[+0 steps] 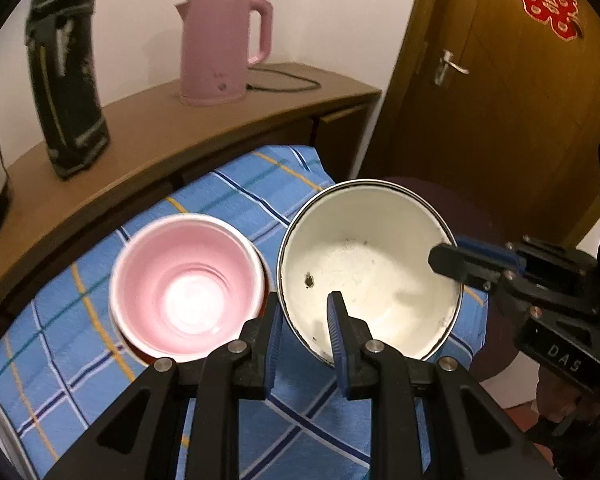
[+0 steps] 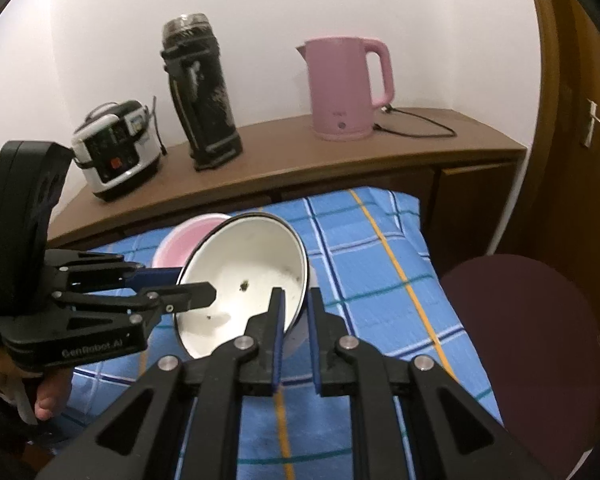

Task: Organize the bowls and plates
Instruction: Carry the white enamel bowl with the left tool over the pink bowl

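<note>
Reading "GenRobot.AI", left hand-held gripper (image 2: pixel 196 286) clamps white bowl (image 2: pixel 240 280).

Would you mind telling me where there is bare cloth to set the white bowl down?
The blue checked cloth is bare to the right of the white bowl, up to the dark round stool, and also in front toward the cameras. It is crowded to the left, where the pink bowl sits close beside the white one and the left gripper reaches in.

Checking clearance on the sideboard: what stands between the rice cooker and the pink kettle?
A tall black flask stands between the rice cooker and the pink kettle, seen in the right wrist view.
</note>
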Tool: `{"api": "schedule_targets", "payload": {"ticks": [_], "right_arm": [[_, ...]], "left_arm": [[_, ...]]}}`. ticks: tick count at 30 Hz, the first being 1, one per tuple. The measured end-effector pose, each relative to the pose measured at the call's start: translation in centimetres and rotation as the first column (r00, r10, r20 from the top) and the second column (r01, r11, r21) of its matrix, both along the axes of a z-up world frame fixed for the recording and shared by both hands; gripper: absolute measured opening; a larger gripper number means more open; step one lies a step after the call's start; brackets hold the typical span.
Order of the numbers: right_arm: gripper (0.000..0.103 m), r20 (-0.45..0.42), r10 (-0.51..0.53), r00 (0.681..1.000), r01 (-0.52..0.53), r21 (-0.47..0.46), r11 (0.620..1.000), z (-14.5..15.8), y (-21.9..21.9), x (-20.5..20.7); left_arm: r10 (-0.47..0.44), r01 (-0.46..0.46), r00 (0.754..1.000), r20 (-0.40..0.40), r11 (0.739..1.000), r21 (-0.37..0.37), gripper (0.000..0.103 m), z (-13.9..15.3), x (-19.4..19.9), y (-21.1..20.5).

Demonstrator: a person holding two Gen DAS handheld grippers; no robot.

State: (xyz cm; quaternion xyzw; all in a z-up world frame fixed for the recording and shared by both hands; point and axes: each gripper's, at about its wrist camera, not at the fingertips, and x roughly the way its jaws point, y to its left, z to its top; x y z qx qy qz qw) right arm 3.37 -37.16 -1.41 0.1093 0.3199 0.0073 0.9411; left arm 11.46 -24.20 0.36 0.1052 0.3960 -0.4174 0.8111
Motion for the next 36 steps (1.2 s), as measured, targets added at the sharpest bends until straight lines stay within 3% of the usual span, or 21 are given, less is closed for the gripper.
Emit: {"api": "schedule_targets", "payload": {"ticks": [12, 22, 36], "right_arm": [[0.012, 0.082, 0.077, 0.994, -0.076, -0.017, 0.997, 3.3, 3.3, 2.6], [0.012, 0.119, 0.114, 0.986, -0.112, -0.021, 0.993, 4.9, 5.1, 5.1], [0.012, 0.076, 0.130, 0.989, -0.132, 0.026, 0.991, 3.7, 5.8, 9.0]], "left_arm": [[0.111, -0.106, 0.993, 0.043, 0.990, -0.094, 0.025, 4.1, 2.9, 4.5], [0.186, -0.177, 0.981, 0.054, 0.974, -0.142, 0.025, 5.6, 5.0, 6.7], [0.254, -0.251, 0.967, 0.001, 0.957, -0.147, 0.025, 4.3, 8.0, 8.2]]}}
